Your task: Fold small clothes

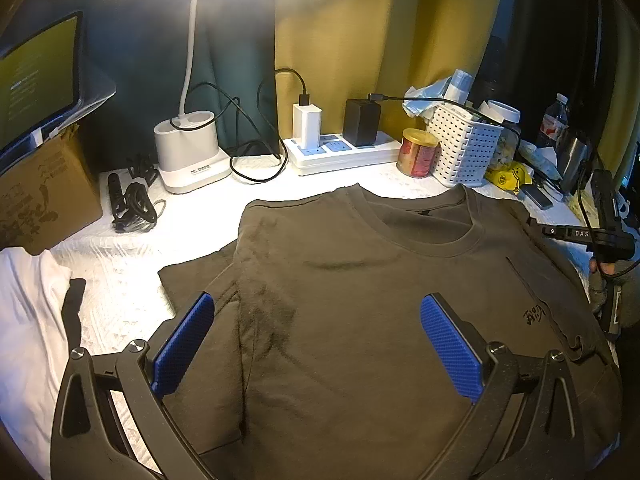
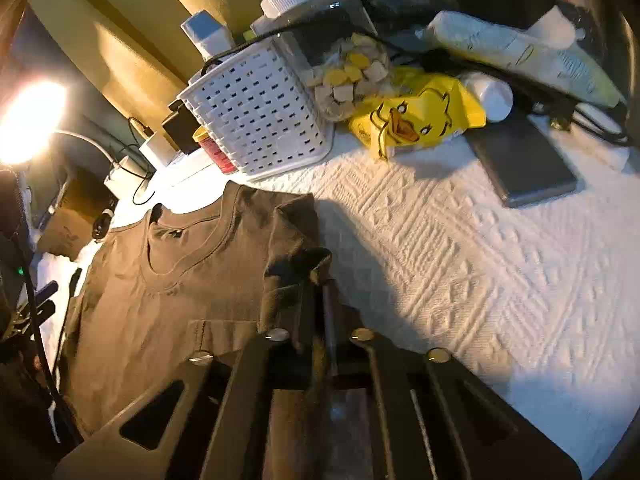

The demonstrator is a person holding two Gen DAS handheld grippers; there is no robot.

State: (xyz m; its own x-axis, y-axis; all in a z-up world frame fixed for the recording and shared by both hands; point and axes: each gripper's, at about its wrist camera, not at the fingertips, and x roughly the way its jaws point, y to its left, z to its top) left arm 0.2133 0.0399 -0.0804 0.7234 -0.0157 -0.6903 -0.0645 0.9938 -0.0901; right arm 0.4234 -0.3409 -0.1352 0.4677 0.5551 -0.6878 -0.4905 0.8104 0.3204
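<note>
- The shirt (image 1: 360, 300) lies flat and face up on the white surface (image 1: 120, 264), collar (image 1: 420, 232) toward the clutter at the back and hem toward the person. Its long axis runs from the person to the back.
- One side is already folded in: the sleeve on the left claw's side lies doubled against the body, with a straight edge running front to back.
- The other sleeve (image 2: 296, 236) is the loose part. It rises off the surface in a bunched peak at the shirt's outer edge.
- The right claw (image 2: 320, 280) is clamped shut on that sleeve. Cloth is pinched between its closed jaws.
- From this grip the shirt's body lies entirely to one side, toward the left claw, so the fold most likely has to carry the sleeve that way, across the short axis.
- The left claw (image 1: 316, 344) stands wide and holds nothing. It hovers above the shirt's lower middle and looks free to pin the cloth.
- The right claw is the nearer one to the unfolded edge.
- A basket (image 2: 256, 116) and a yellow bag (image 2: 416, 116) sit beyond the collar, near it but apart from it.
</note>
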